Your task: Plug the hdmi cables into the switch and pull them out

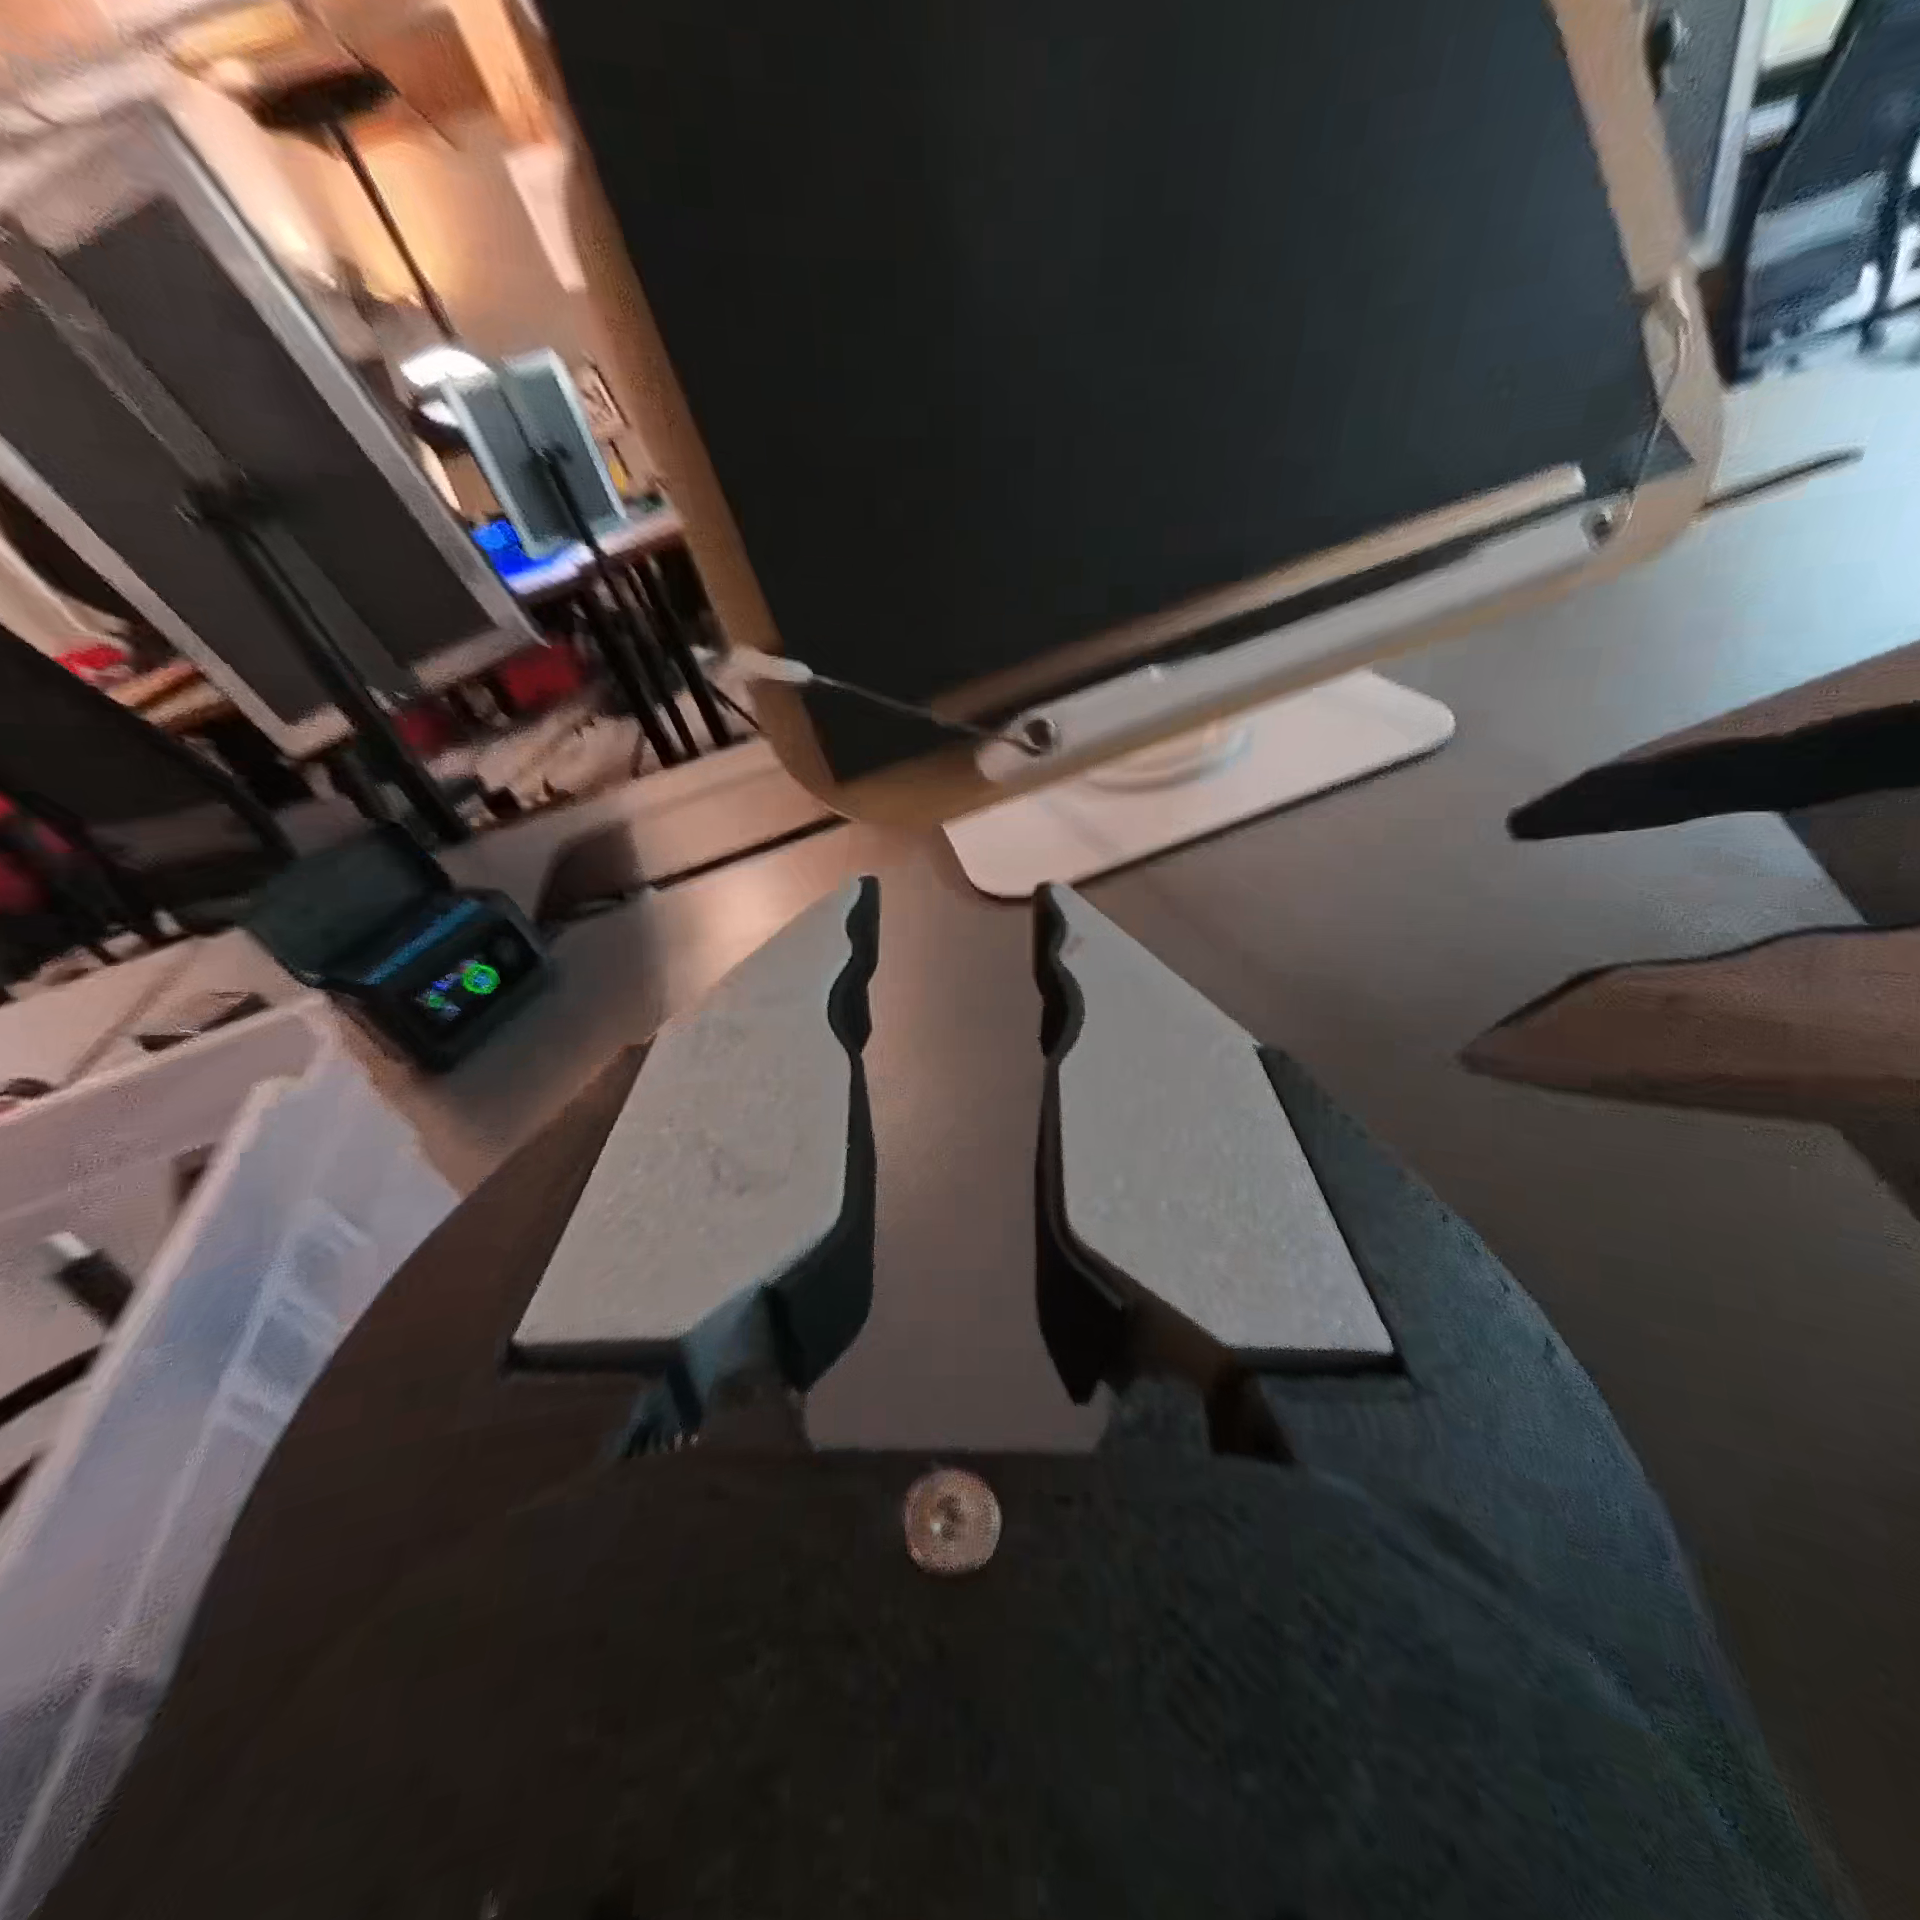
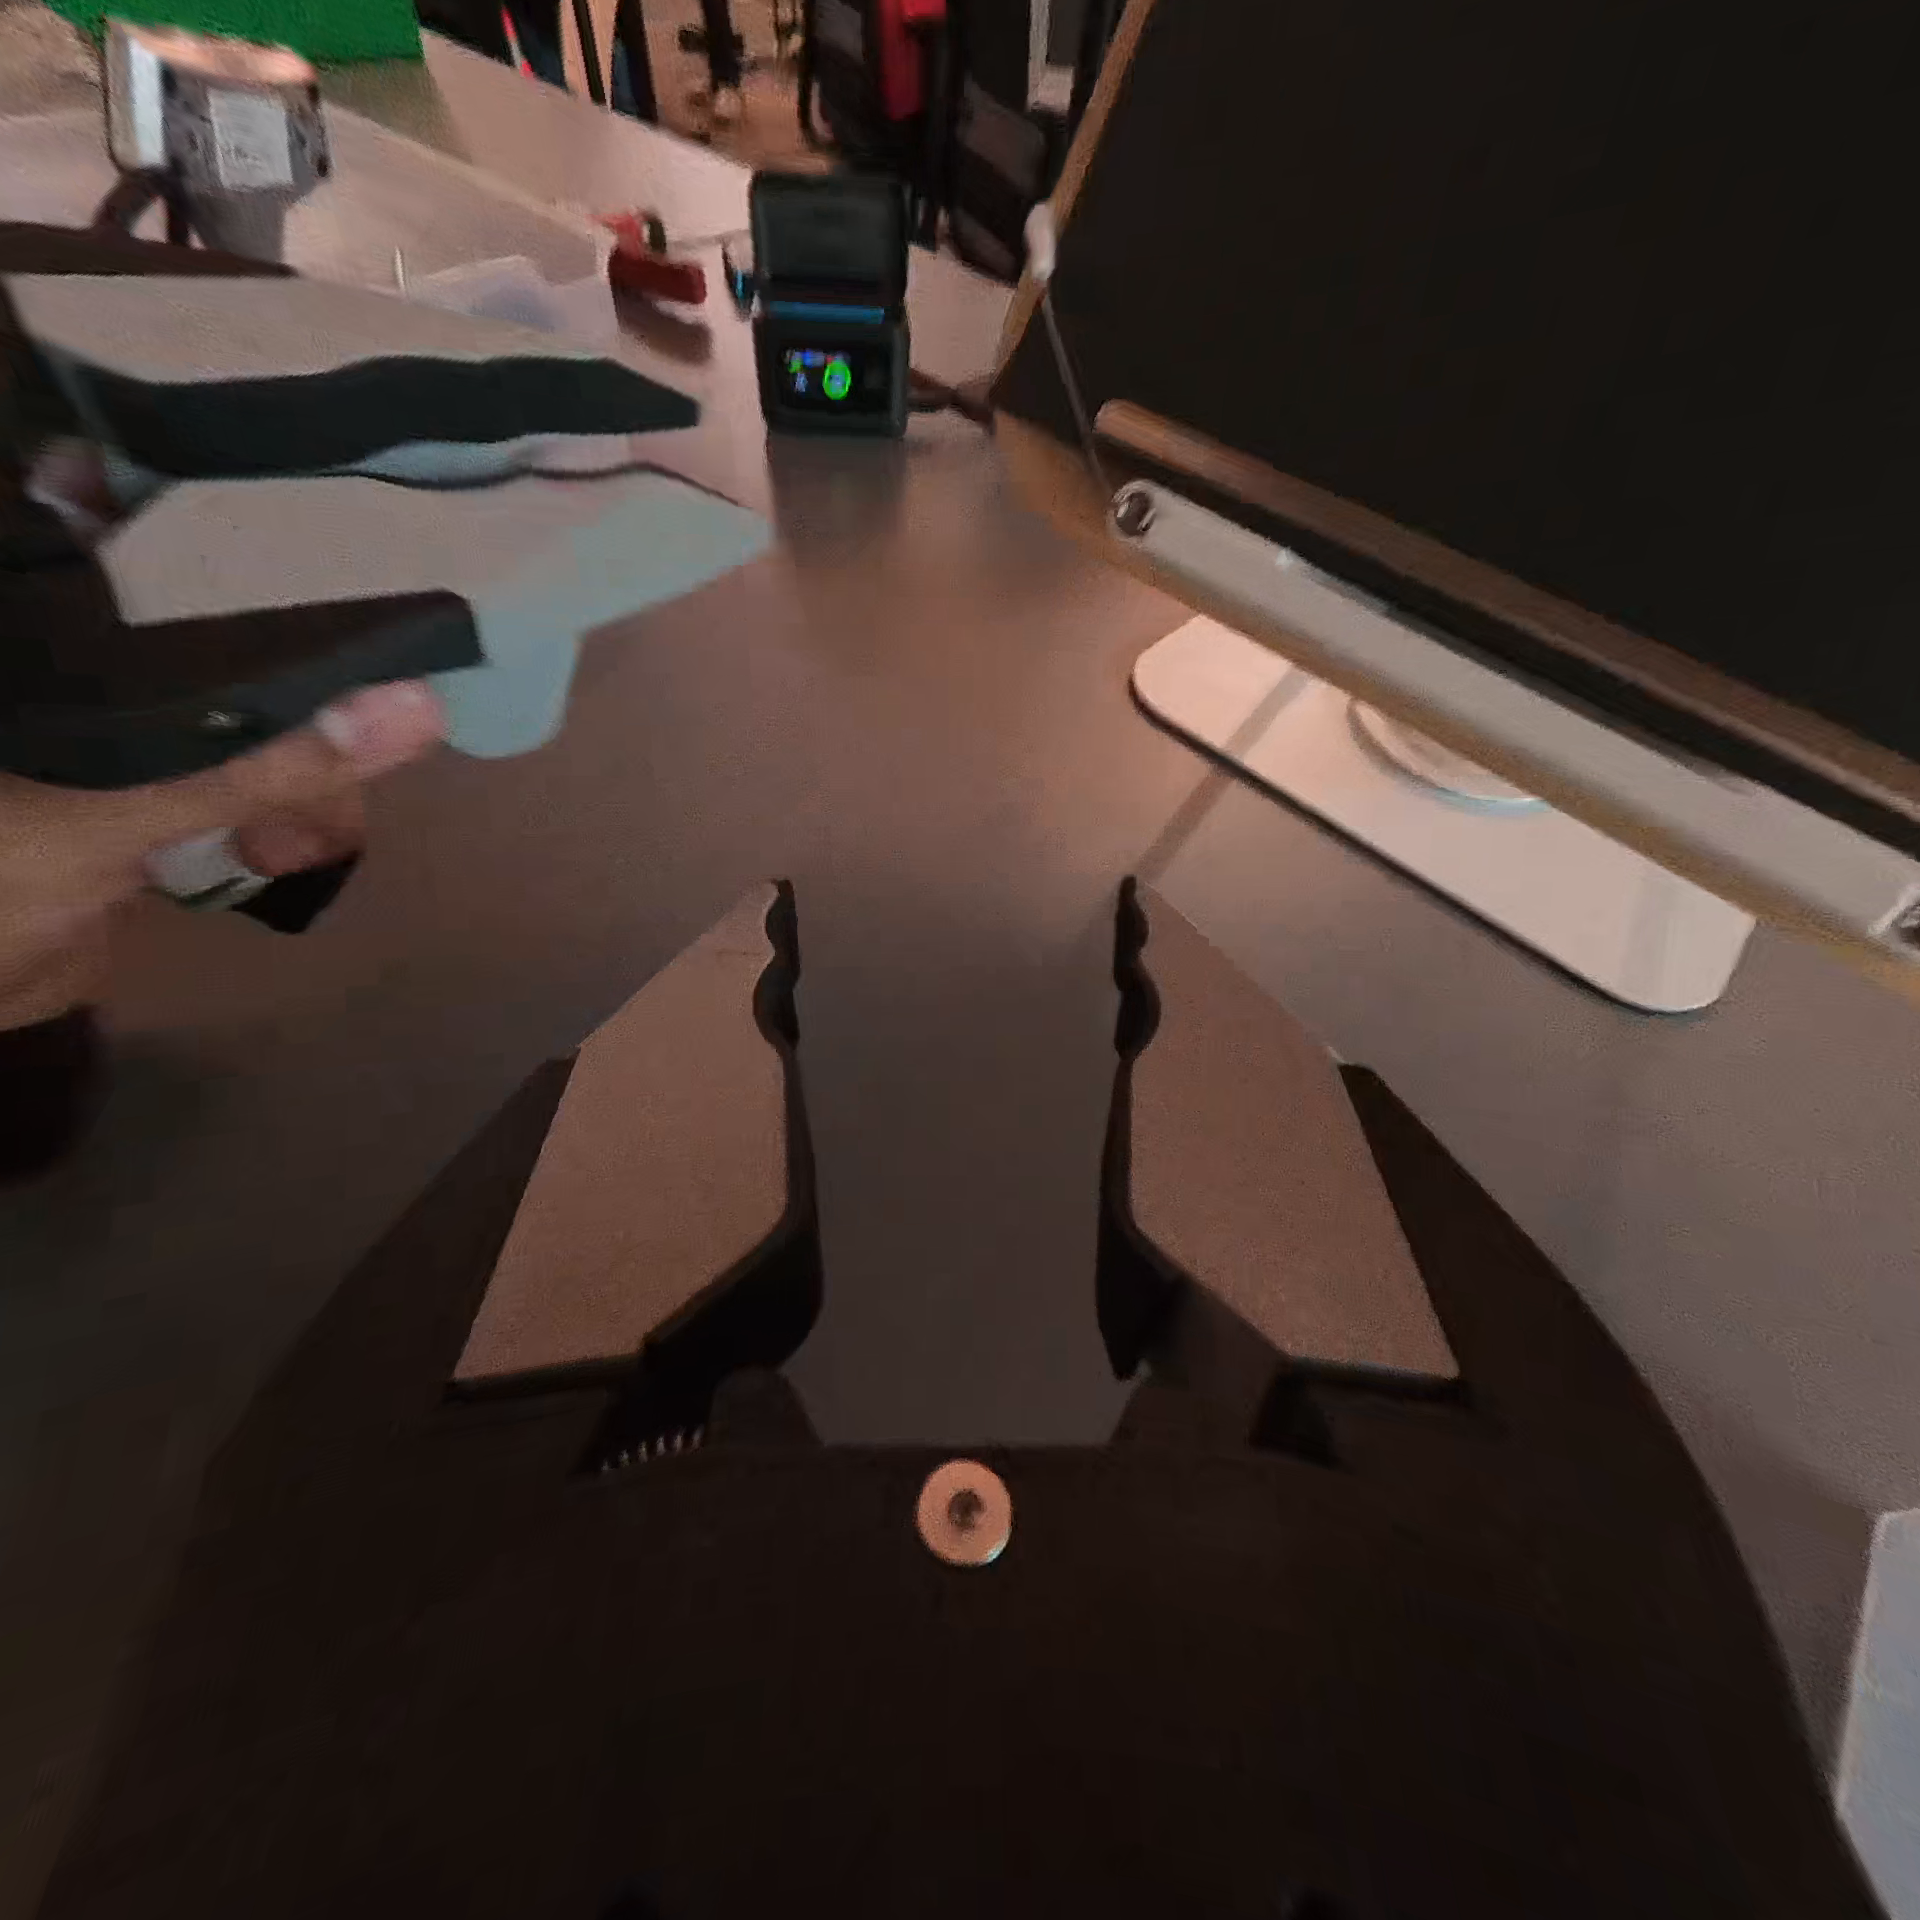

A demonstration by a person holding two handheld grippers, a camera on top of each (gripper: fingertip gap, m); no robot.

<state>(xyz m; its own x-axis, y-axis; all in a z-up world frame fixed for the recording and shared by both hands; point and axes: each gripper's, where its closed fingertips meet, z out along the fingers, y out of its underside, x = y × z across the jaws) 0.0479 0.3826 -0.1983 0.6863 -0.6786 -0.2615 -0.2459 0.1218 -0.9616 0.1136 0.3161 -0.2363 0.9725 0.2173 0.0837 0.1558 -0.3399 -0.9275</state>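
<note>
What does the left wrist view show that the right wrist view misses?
Left only: a clear plastic bin beside the left gripper. Right only: a red item, a grey-white box, and the hand holding the left gripper. Both: the dark monitor, its white base, a small black lit-screen device, both grippers open and empty. No HDMI cables or switch visible.

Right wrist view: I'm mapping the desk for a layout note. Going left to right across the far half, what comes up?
The person's hand with the left gripper → small black device with a lit screen → white monitor base.
</note>
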